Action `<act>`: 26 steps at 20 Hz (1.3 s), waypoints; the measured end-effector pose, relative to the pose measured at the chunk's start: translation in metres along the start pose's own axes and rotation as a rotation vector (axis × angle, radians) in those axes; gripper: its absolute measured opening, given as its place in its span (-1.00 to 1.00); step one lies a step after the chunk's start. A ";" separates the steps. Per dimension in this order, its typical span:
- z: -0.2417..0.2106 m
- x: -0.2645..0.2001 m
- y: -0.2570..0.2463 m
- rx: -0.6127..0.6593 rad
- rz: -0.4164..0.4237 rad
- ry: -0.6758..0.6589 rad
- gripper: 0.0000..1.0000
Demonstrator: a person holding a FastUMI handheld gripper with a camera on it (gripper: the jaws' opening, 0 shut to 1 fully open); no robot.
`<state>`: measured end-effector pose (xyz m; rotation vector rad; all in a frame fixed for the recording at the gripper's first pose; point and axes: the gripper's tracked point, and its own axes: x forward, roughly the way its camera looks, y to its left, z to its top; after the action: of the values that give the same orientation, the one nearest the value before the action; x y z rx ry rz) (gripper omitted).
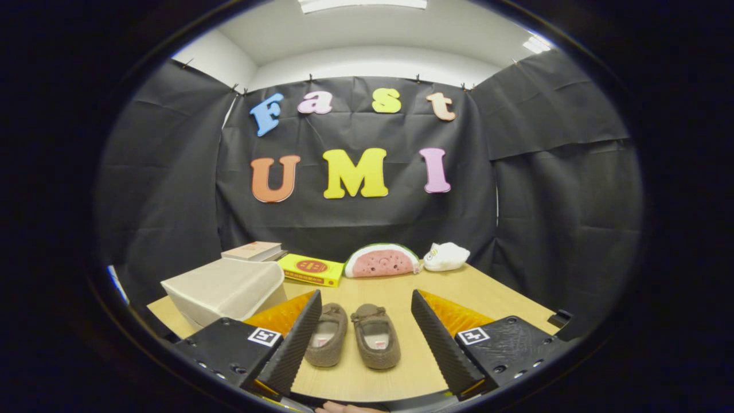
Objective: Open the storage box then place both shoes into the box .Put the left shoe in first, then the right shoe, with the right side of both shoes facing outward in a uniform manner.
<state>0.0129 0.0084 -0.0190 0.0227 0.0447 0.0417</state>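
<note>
Claw [364,338] wide, empty, above worktop [493,298]. Storage box [226,289] closed left of fingers; shoes [352,341] untouched. Opening step pending: approach lid.

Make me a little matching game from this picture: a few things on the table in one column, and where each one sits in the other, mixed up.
Things:
1. pair of slippers
2. storage box
3. watermelon plush
4. yellow book

Places:
A. at the back of the table, beside the white plush toy
B. between the fingers of the open claw
C. between the storage box and the watermelon plush
D. beyond the claw's left finger, lid shut

Pairs: 1-B, 2-D, 3-A, 4-C
</note>
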 end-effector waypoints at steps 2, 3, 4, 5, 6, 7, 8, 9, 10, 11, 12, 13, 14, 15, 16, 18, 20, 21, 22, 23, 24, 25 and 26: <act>0.003 0.006 0.002 -0.005 0.002 0.001 0.91; 0.004 0.009 0.004 -0.003 0.004 0.003 0.91; 0.005 0.013 0.008 -0.003 0.012 0.007 0.91; 0.005 0.019 0.010 0.005 0.019 0.015 0.91; 0.006 0.025 0.012 0.017 0.030 0.020 0.91; 0.008 0.030 0.015 0.032 0.046 0.027 0.91; 0.008 0.037 0.019 0.050 0.064 0.038 0.91; 0.009 0.044 0.023 0.069 0.088 0.049 0.91; 0.006 0.054 0.029 0.091 0.116 0.069 0.91; 0.003 0.062 0.034 0.118 0.152 0.093 0.91; -0.001 0.072 0.043 0.144 0.198 0.117 0.91; -0.004 0.079 0.052 0.171 0.249 0.145 0.91; -0.007 0.087 0.062 0.200 0.303 0.167 0.91; -0.009 0.094 0.072 0.226 0.360 0.190 0.91; -0.011 0.101 0.083 0.256 0.417 0.214 0.90; -0.019 0.118 0.103 0.320 0.518 0.275 0.91; -0.027 0.132 0.122 0.379 0.604 0.329 0.91; -0.030 0.138 0.130 0.406 0.650 0.352 0.91; -0.035 0.143 0.136 0.436 0.683 0.376 0.91; -0.039 0.149 0.143 0.472 0.709 0.405 0.91; -0.043 0.154 0.151 0.512 0.743 0.429 0.91; -0.048 0.157 0.161 0.550 0.784 0.470 0.91; -0.055 0.158 0.168 0.591 0.814 0.511 0.90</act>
<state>0.1613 0.1837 -0.0772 0.6225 0.5575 0.8490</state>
